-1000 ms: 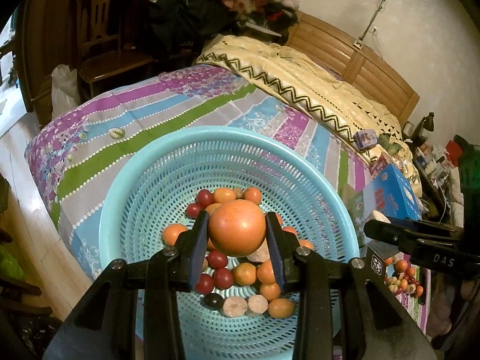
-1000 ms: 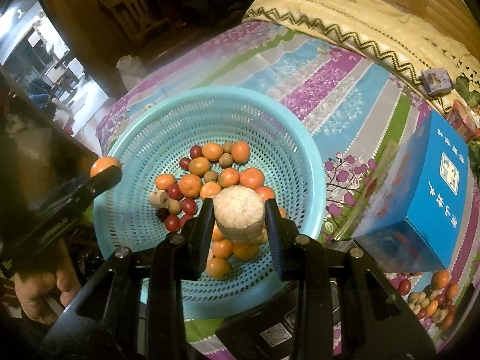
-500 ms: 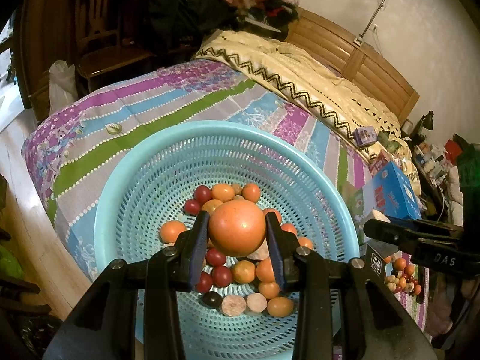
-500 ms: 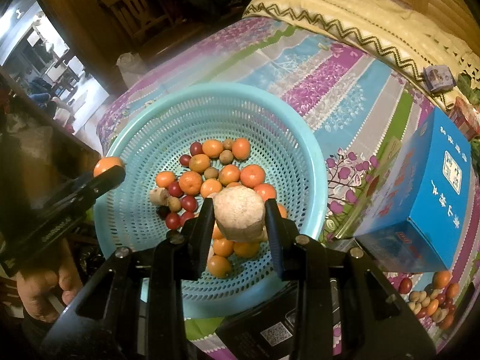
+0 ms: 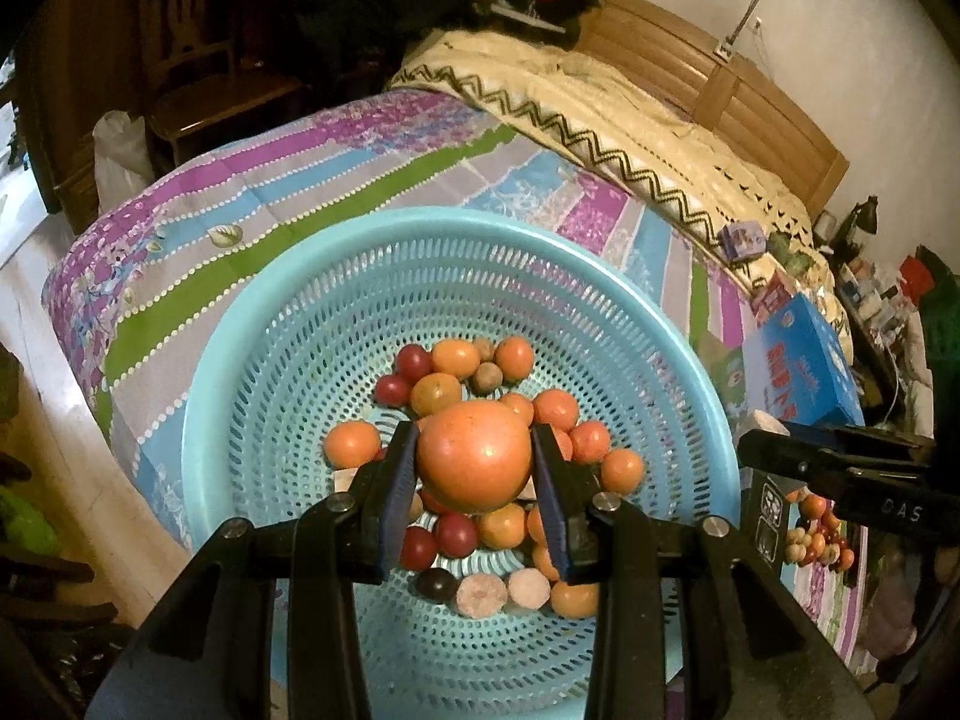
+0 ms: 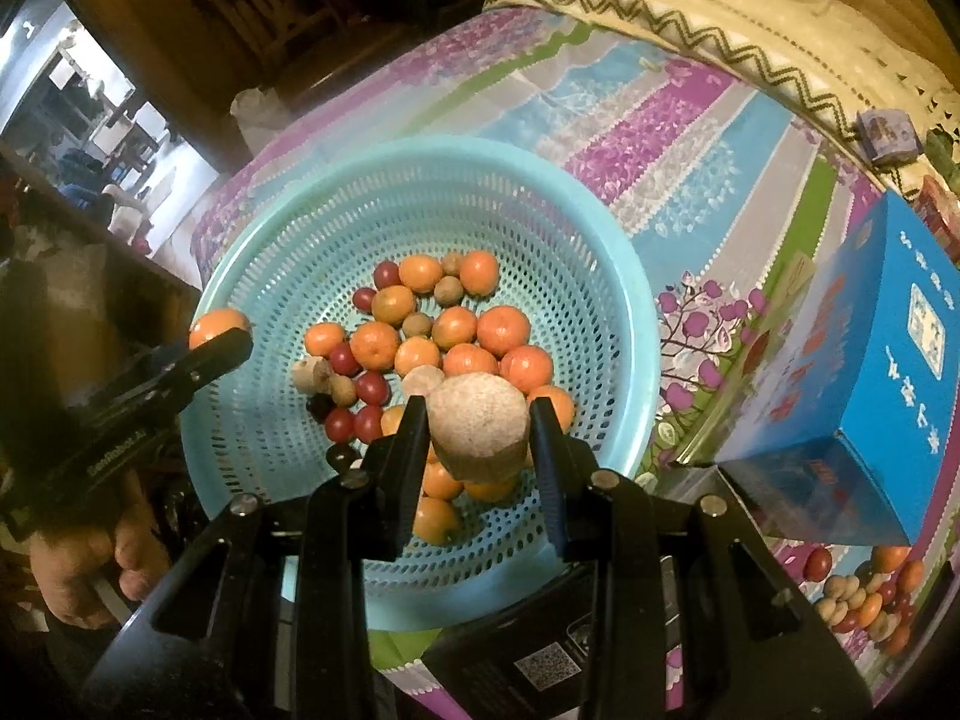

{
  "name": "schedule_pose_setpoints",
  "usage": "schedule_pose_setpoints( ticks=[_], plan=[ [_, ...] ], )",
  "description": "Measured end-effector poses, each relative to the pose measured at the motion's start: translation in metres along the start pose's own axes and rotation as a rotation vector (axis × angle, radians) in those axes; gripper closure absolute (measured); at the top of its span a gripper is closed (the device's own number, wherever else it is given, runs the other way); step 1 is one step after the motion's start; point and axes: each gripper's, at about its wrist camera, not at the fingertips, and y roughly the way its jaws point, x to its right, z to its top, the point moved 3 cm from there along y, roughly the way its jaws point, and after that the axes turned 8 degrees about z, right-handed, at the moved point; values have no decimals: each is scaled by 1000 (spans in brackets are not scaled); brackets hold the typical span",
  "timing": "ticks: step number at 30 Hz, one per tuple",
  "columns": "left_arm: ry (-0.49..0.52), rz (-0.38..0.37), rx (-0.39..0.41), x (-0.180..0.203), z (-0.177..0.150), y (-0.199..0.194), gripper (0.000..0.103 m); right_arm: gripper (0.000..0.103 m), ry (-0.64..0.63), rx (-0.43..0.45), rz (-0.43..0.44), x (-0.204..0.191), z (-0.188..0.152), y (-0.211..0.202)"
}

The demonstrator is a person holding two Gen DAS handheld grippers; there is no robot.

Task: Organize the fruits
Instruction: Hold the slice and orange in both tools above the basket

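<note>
A blue box [image 6: 864,372] lies on the striped bedsheet [image 5: 252,204]; behind, perhaps a wooden chair [image 5: 198,78].

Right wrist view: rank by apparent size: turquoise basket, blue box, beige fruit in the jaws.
1. turquoise basket
2. blue box
3. beige fruit, pinched in the right gripper; it sits nearest the lens, so it looks inflated.
</note>
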Motion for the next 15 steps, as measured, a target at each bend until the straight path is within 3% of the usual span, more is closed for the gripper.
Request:
schedule_pose_setpoints(
  ticks=[15],
  plan=[
    [37, -2, -93, 10, -7, 14, 65, 69, -5, -53, -24, 6, -5, 13]
  ],
)
